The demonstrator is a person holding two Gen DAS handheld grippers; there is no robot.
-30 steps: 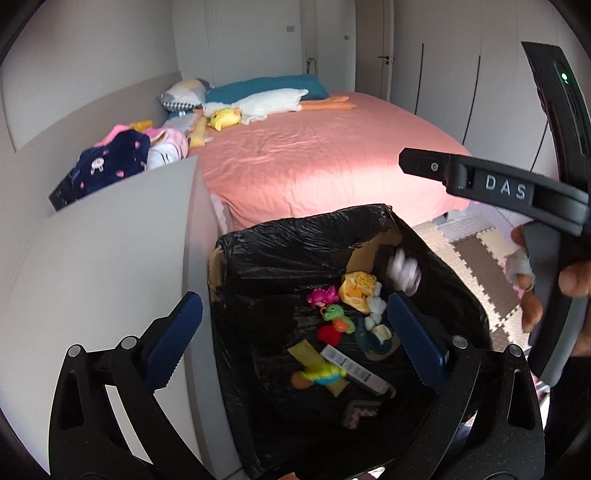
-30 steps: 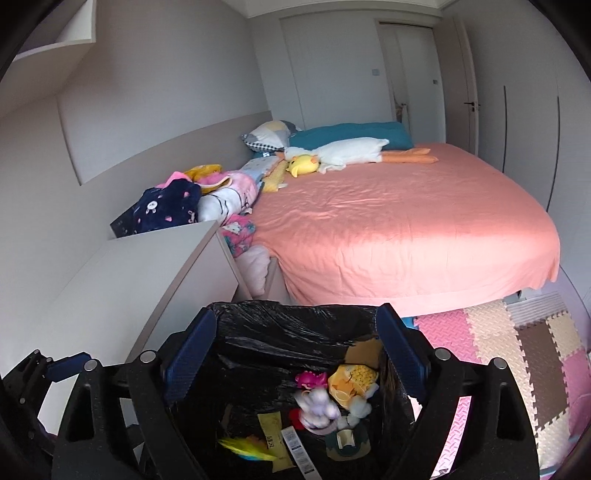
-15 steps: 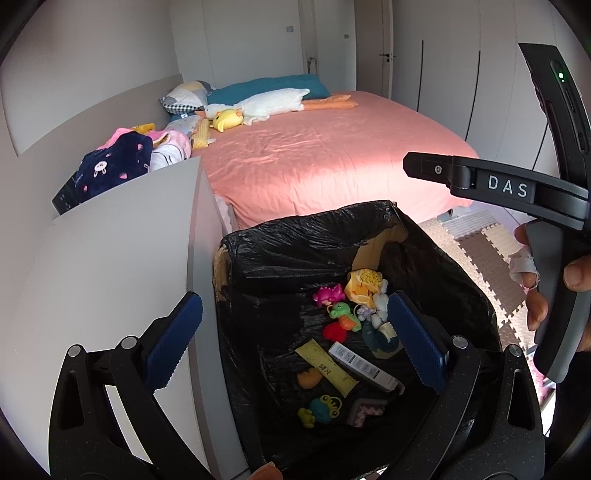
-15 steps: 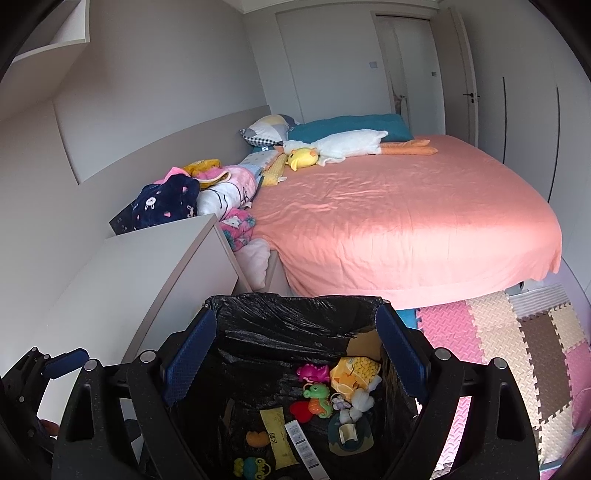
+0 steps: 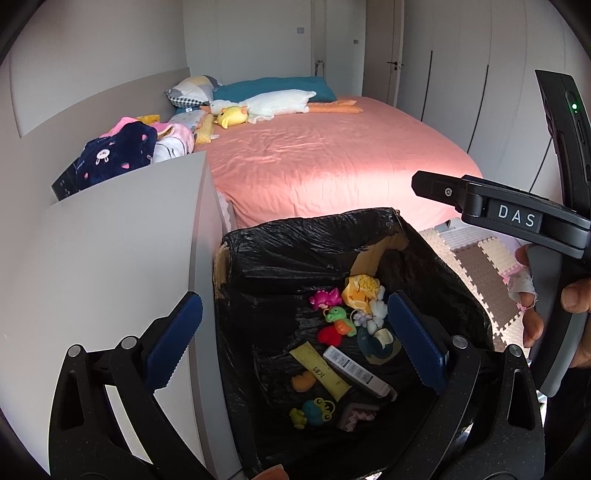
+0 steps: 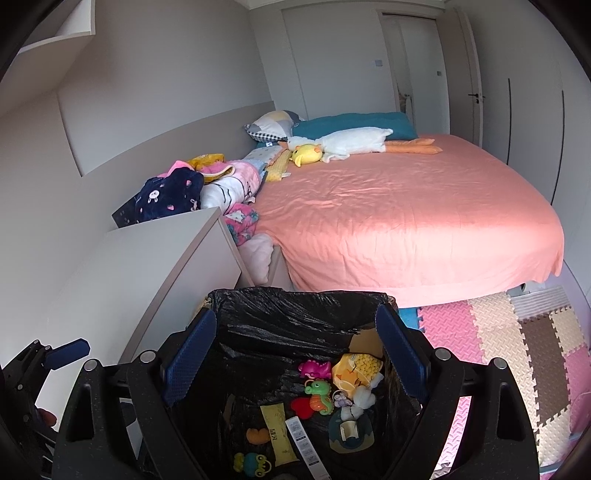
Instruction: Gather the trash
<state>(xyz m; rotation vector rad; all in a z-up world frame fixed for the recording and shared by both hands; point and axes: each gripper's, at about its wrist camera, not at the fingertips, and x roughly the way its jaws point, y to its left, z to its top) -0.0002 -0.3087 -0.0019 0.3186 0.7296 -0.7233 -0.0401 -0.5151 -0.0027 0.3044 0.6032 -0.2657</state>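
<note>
Bedroom floor with foam puzzle mats (image 6: 517,332) lies beside a bed (image 6: 406,221) under a salmon sheet; a grey cabinet (image 5: 122,251) stands left of the bin. The black-lined trash bin (image 5: 295,240) sits below my grippers, holding small toys, a yellow packet and a white strip. My left gripper (image 5: 291,339) and right gripper (image 6: 291,354) both hang released, empty. Only the left view shows my right hand (image 5: 554,306); only the right view shows the wall shelf (image 6: 59,29).
</note>
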